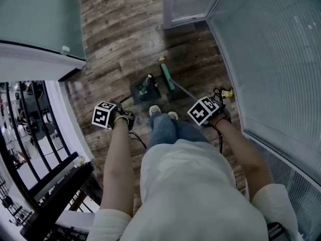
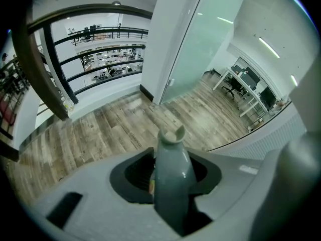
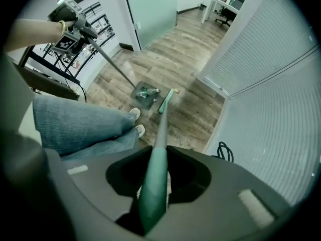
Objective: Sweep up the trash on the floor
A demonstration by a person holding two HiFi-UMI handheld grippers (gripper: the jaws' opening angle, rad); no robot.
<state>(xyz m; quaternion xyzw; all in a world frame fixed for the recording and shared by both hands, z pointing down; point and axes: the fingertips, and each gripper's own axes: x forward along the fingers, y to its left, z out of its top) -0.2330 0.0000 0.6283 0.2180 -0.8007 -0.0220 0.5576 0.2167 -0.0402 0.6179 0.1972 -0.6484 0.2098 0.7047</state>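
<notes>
- In the left gripper (image 1: 124, 118): the top of the grey dustpan handle (image 2: 170, 174), with the jaws closed snug on both sides of it (its notched tip pokes out past them).
- In the right gripper (image 1: 219, 115): the green broom handle (image 3: 153, 185), with the jaws pressed tight on it too.
- From each gripper, a long thin pole slanting down to the wood floor (image 1: 120, 29).
- Down on the floor, just ahead of two pale shoes (image 1: 155, 110): a dark dustpan (image 1: 150, 93), sitting flat.
- Inside the dustpan: a clear bottle (image 1: 145, 83) with some green on it, lying on its side.
- Just beside the dustpan, on its right: the green broom head (image 1: 167, 77), low at the floor (touching the pan or not, hard to tell).
- A little past the broom head: a small yellowish scrap (image 1: 161, 59), alone on the floor, outside the pan.
- Off to the right: a pale glass wall (image 1: 281, 59), with a black cable (image 3: 225, 150) on the floor next to it.
- Off to the left: a black railing (image 1: 30, 134).
</notes>
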